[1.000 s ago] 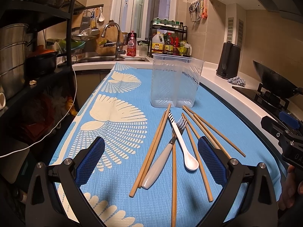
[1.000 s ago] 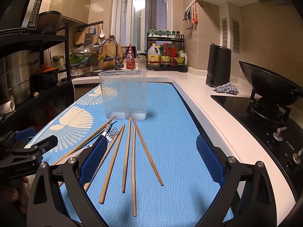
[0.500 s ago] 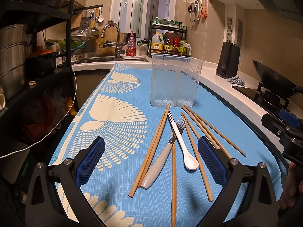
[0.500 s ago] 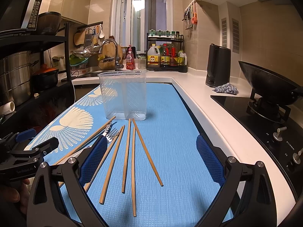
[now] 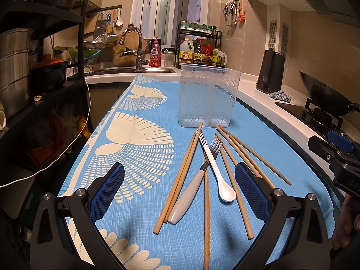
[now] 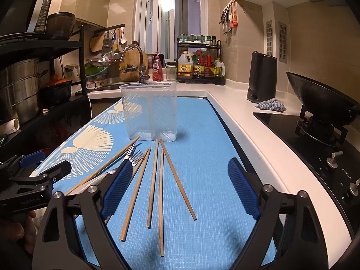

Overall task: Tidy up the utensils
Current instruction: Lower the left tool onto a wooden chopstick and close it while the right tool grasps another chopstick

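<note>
A: Where are our chopsticks [image 6: 155, 180]?

B: Loose on the worktop [image 6: 202, 157] before the empty holder [image 6: 149, 112], with fork [image 5: 210, 157] and spoon [image 5: 217, 171].

A: Our claws?

B: Left claw [image 5: 180, 193] released; right claw [image 6: 177, 189], just narrowing, straddles chopsticks, gripping nothing, probably for a pick.

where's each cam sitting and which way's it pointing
Left wrist: on the left gripper, aimed forward and slightly down at spoon and fork; its open fingers and the right gripper's body show.
Right wrist: on the right gripper, aimed at chopsticks; its jaws, just narrowed, are empty.
Both share the clear holder.
</note>
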